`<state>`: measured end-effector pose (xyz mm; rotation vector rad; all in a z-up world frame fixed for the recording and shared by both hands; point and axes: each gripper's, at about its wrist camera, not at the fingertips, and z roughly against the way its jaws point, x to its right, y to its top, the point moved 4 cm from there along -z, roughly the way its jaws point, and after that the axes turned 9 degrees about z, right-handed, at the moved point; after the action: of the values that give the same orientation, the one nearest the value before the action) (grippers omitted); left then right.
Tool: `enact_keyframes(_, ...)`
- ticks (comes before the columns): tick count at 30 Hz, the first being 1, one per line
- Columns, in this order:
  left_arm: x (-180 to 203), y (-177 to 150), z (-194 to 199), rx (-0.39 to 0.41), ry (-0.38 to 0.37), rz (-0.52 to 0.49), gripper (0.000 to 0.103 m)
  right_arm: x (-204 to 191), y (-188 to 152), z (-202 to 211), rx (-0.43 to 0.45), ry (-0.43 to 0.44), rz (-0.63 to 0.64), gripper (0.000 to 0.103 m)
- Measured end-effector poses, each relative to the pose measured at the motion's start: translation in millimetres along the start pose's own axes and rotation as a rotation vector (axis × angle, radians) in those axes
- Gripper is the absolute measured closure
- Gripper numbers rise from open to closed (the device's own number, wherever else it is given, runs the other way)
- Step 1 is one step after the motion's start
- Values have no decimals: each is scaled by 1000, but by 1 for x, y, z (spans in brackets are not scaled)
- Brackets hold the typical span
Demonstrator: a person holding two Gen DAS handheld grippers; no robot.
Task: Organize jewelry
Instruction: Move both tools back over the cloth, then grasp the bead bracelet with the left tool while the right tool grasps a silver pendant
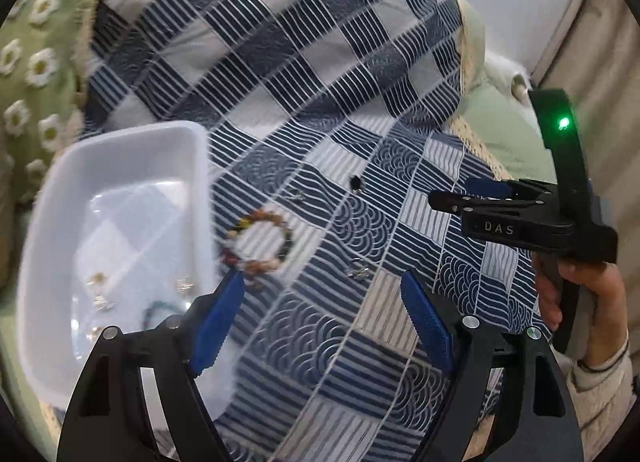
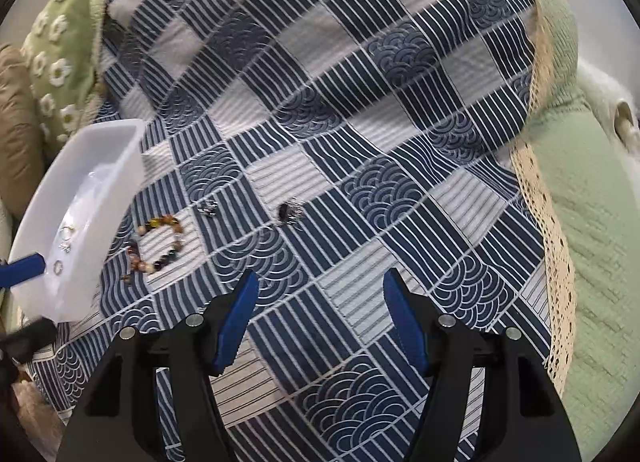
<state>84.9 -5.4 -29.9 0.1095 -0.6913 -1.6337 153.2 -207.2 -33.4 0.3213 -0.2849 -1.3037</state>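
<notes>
A blue patchwork cloth (image 2: 360,110) spreads ahead of both tools. The white tray (image 1: 120,150) sits just left of the released left tool (image 1: 320,326), the beaded bracelet (image 1: 260,242) just beyond its left fingertip. The right tool (image 2: 318,318) gapes, empty, a small dark earring (image 2: 289,212) ahead of it.

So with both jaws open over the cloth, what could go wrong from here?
1. The beaded bracelet lies close beside the white tray; the left gripper closing on it might nudge the tray.
2. The small silver pieces and dark item lie flat on the patterned cloth; the right gripper may pinch fabric or miss them.
</notes>
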Motion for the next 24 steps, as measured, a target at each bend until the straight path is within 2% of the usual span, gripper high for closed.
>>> enact_keyframes(3, 11, 8, -21, -16, -4, 6, 27, -3, 1, -2, -6, 35, -16, 39)
enact_keyframes(6, 14, 17, -42, -20, 27, 9, 27, -5, 1, -3, -10, 33, -12, 39)
enact_keyframes(9, 10, 24, -61, -41, 54, 15, 30, 0, -1, -3, -16, 22, -23, 38)
enact_keyframes(13, -5, 24, -87, -98, 42, 73, 33, 13, -1, -5, -20, 39, -80, 36)
enact_keyframes(20, -12, 25, -120, -133, 75, 86, 37, 19, -4, -6, -29, 54, -107, 35)
enact_keyframes(24, -17, 23, -133, -162, 94, 106, 47, 21, -4, -7, -33, 58, -112, 35)
